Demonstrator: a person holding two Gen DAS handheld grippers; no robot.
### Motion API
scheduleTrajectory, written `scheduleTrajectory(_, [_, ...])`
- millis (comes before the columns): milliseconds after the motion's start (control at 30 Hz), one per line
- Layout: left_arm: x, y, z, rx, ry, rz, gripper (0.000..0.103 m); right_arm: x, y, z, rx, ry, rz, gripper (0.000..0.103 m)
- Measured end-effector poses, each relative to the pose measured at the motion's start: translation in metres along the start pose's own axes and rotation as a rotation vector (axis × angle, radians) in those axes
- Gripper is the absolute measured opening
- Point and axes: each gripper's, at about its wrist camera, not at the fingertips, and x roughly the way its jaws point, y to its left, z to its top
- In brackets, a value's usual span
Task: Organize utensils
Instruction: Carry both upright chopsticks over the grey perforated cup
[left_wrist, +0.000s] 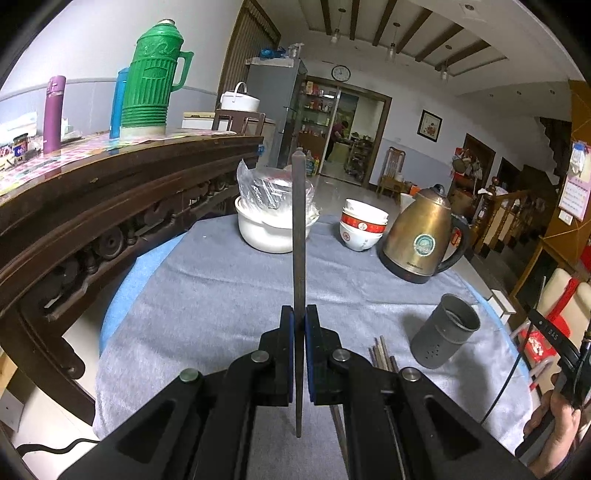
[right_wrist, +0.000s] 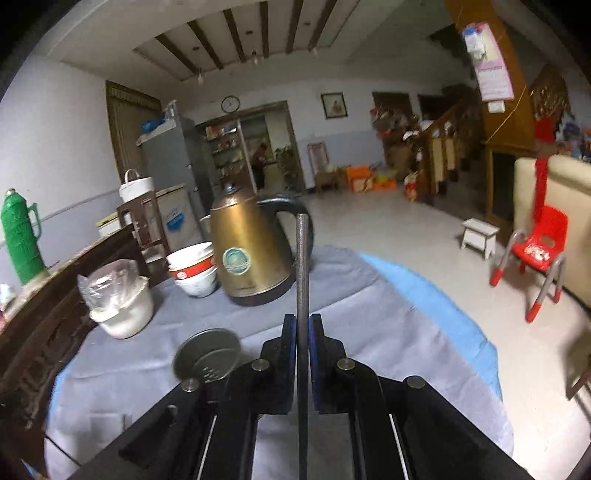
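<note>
My left gripper (left_wrist: 299, 314) is shut on a dark chopstick (left_wrist: 298, 229) that points straight away over the grey cloth. A grey metal utensil holder (left_wrist: 445, 332) stands upright to its right, and several more chopsticks (left_wrist: 384, 356) lie on the cloth just left of that holder. At the right edge of the left wrist view a hand carries the other gripper. My right gripper (right_wrist: 303, 321) is shut on a second dark chopstick (right_wrist: 303, 266), raised above the table. The holder's open mouth (right_wrist: 207, 356) shows below and to the left of the right gripper.
A brass electric kettle (left_wrist: 421, 236), stacked red-and-white bowls (left_wrist: 362, 229) and a white pot with a plastic bag (left_wrist: 269, 225) stand at the table's far side. A carved dark wooden cabinet (left_wrist: 92, 206) runs along the left. A red child's chair (right_wrist: 535, 251) stands on the floor.
</note>
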Motion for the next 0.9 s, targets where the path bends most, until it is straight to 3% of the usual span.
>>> scheduleTrajectory(233, [-0.004, 0.005, -0.008, 0.011, 0.003, 0.008, 0.006, -0.023, 0.007, -0.022, -0.096, -0.043, -0.010, 0.008])
scheduleTrajectory(633, [-0.044, 0.013, -0.022, 0.024, -0.009, -0.019, 0.006, -0.105, -0.011, -0.033, -0.081, -0.060, 0.047, 0.008])
scheduleTrajectory(900, [-0.050, 0.005, -0.009, 0.025, -0.042, -0.054, 0.006, -0.105, -0.017, -0.016, -0.027, -0.059, 0.067, 0.008])
